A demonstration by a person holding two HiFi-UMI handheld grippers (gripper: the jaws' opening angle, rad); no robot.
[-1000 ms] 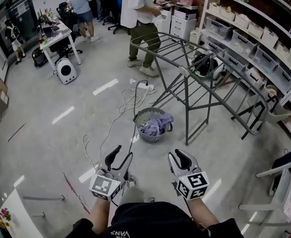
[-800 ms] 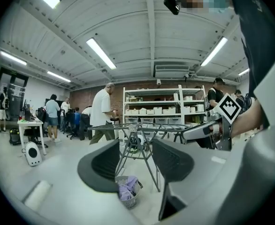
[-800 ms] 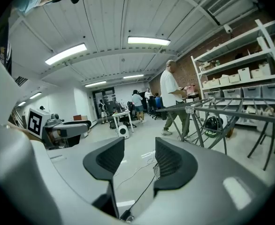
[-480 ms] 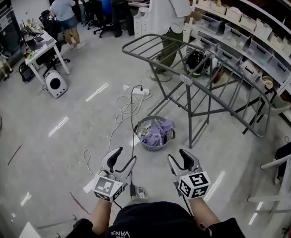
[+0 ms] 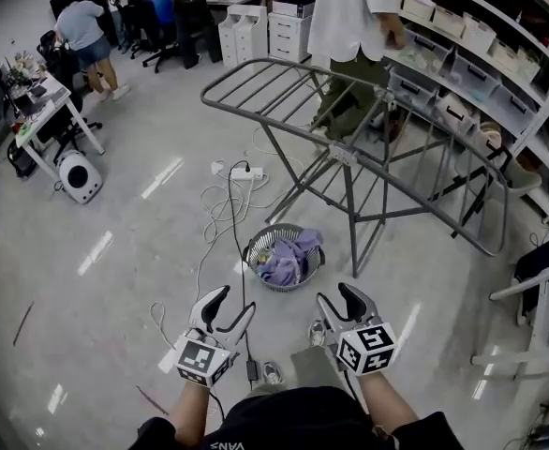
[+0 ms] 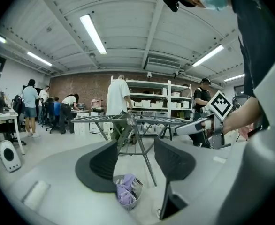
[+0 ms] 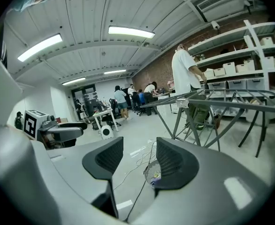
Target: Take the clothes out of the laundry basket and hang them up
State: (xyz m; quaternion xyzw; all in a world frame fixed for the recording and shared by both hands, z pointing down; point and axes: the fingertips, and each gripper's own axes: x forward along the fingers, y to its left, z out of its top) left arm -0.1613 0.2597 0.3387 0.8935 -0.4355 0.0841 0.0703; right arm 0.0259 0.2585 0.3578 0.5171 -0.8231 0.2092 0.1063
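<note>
Jaws just opened, empty, the right gripper (image 7: 137,156) half hides the basket (image 7: 150,172).

Lilac clothes (image 5: 288,259) in grey laundry basket (image 5: 256,247), grey rack (image 5: 349,148)

Laundry basket (image 7: 150,172) mostly hidden behind my right gripper (image 7: 136,159); clothes (image 5: 289,259) bunched, I can't separate garments.

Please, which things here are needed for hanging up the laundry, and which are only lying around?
For the job: laundry basket, the clothes in it, drying rack, left tool, right tool (jaws just opened, nothing held).

Just lying about: power strip, loose cables on the floor, white round device, shelf boxes.
</note>
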